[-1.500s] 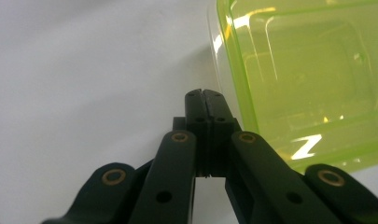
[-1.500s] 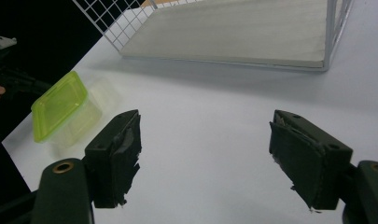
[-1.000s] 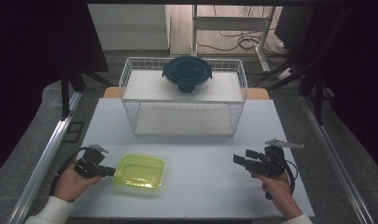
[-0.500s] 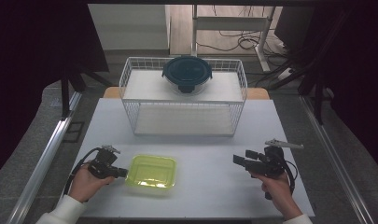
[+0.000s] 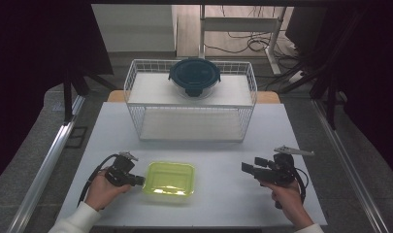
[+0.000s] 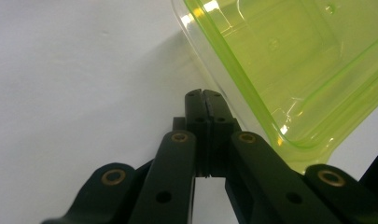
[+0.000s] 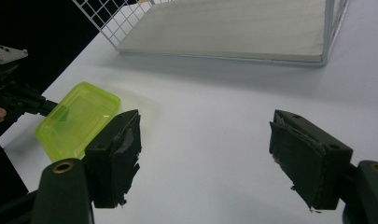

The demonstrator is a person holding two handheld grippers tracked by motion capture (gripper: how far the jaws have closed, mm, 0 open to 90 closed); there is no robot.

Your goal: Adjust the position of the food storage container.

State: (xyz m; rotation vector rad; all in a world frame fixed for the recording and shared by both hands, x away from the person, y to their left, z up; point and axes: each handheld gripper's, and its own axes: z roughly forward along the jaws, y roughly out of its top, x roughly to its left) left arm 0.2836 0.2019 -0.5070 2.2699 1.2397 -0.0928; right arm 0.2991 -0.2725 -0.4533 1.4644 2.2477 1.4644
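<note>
At the near left of the white bench point(image 5: 213, 145), the left tongs point(image 5: 137, 180) stand with their jaws pressed flat together, nothing between them, and their closed tip sits right against the left rim of the yellow-green container point(image 5: 169, 178); whether it actually touches cannot be told for sure. In the left gripper view the container point(image 6: 289, 70) shows as thin, clear plastic, glossy, with rounded corners, a rolled lip and shallow walls. It is probably very light and somewhat flexible, so it would likely skate over the smooth bench under a nudge, and its slick walls could slip from the pads; the lip along a straight edge seems the best place to pinch it. The right tongs point(image 5: 247, 169) hover well apart to the right, jaws spread wide and empty, their worn black pads point(image 7: 126, 140) showing a rough face. Beyond stands a white wire rack point(image 5: 191, 104), stiff and open-meshed, carrying a round dark-lidded bowl point(image 5: 194, 76) on its upper shelf.
</note>
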